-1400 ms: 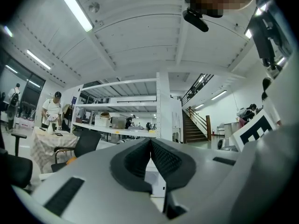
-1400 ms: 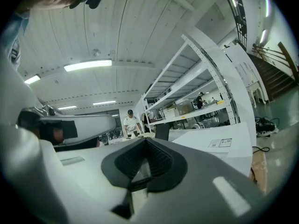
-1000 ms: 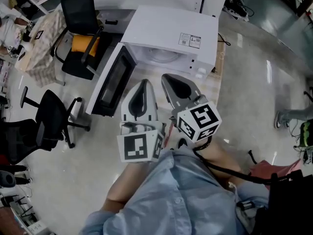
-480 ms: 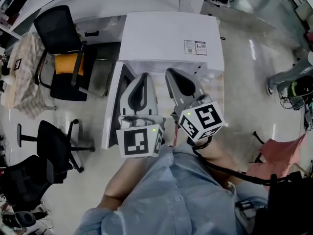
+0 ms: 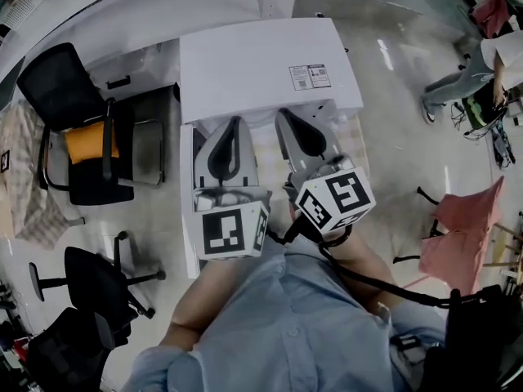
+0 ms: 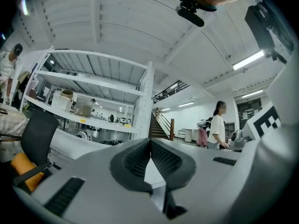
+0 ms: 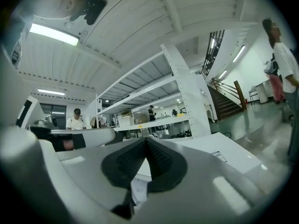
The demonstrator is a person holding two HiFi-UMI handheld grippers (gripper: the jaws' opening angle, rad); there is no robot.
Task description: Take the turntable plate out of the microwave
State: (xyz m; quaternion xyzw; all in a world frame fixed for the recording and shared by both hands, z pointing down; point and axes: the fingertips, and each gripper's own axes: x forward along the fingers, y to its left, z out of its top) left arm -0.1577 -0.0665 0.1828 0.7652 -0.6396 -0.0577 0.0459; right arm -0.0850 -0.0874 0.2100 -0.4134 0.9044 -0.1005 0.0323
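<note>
well, both claws sit pressed together and empty at frame centre: left gripper [image 5: 232, 122], right gripper [image 5: 282, 114], tips against the lower edge of the white microwave [image 5: 253, 60].

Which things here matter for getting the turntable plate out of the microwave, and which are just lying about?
For the job: microwave, its open door, left gripper, right gripper (both shut, empty); the plate itself is hidden.

Lying about: chair with orange cushion, black swivel chair, pink chair, checked cloth.
</note>
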